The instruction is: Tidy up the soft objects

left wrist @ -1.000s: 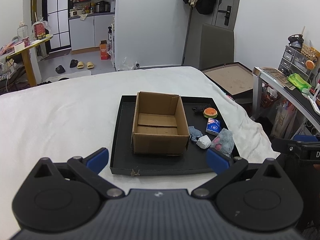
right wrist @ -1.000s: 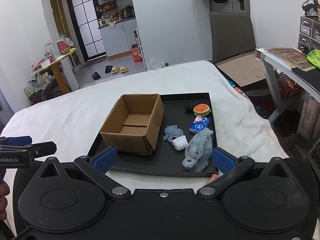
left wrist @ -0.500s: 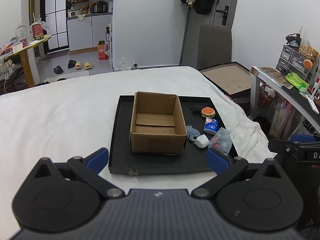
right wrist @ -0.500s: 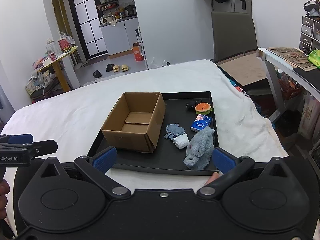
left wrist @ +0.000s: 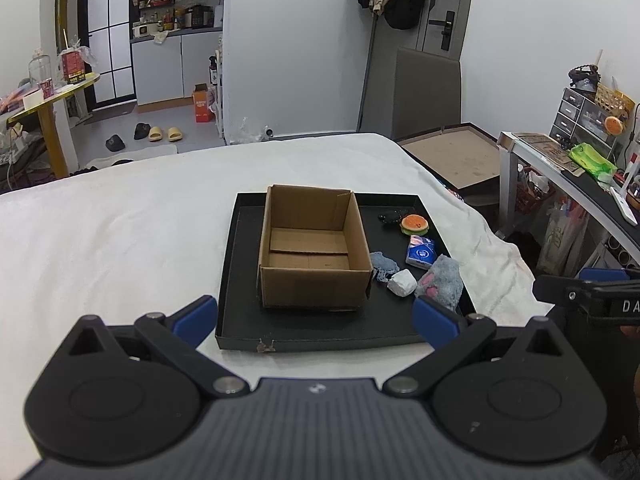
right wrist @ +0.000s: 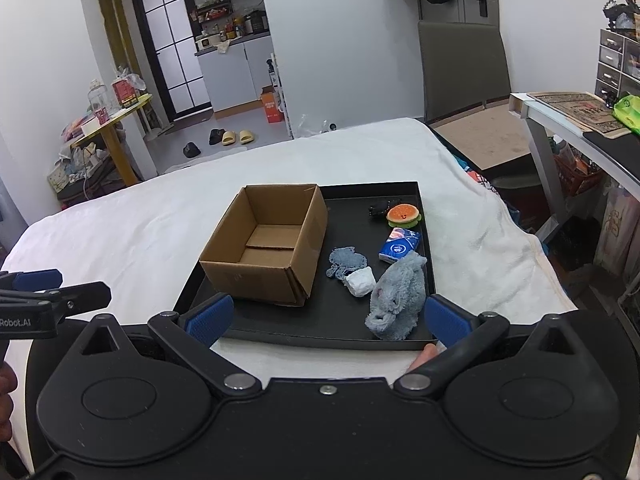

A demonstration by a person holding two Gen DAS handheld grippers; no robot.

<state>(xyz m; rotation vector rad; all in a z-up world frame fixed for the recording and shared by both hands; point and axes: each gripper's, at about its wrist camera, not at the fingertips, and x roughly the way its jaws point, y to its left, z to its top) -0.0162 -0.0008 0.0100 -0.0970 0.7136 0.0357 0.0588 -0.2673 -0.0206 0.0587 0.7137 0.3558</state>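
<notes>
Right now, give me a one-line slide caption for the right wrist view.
Open right hand-held gripper faces a black tray holding an empty cardboard box and a grey plush toy.

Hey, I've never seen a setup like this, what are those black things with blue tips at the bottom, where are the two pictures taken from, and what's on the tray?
Those are two hand-held grippers, not a robot. Each carries a camera that looks forward along its two blue-padded fingers. One picture comes from the left gripper, the other from the right gripper. Both are open and hold nothing.

On the white bed lies a black tray. On it stands an empty cardboard box. Beside the box lie a grey plush toy, a white wad, a blue-grey cloth, a blue tissue pack and a burger toy.
</notes>
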